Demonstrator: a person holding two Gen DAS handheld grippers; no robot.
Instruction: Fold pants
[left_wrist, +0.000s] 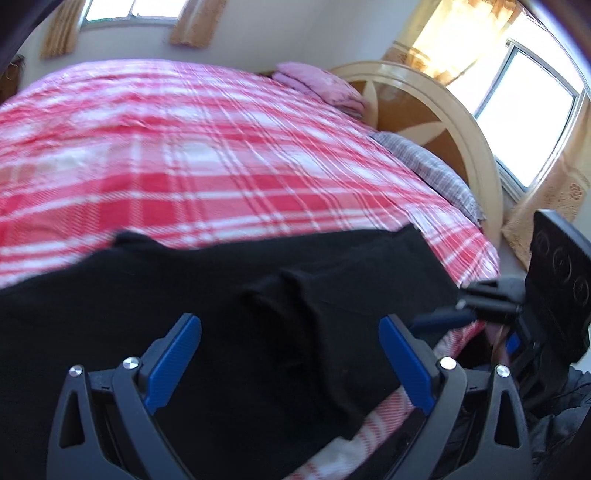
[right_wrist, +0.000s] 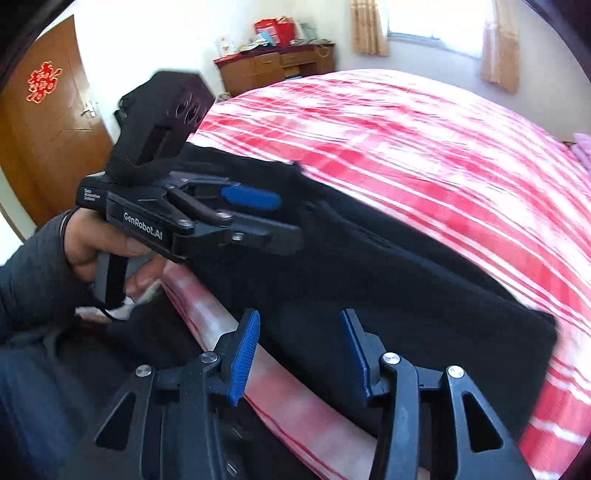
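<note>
Black pants (left_wrist: 229, 295) lie along the near edge of a bed with a red and white plaid cover (left_wrist: 184, 155). My left gripper (left_wrist: 290, 326) is open above the pants, its blue pads (left_wrist: 173, 362) apart and holding nothing. It also shows in the right wrist view (right_wrist: 269, 218), over the pants' left end. My right gripper (right_wrist: 299, 325) is open above the pants (right_wrist: 388, 280) near the bed edge, empty. Its tip shows in the left wrist view (left_wrist: 480, 299) at the pants' right end.
A curved wooden headboard (left_wrist: 461, 136) stands at the right with a pink pillow (left_wrist: 317, 85) and a grey one (left_wrist: 436, 170). A wooden dresser (right_wrist: 277, 66) and door (right_wrist: 44, 122) stand beyond the bed. Windows with curtains line the walls.
</note>
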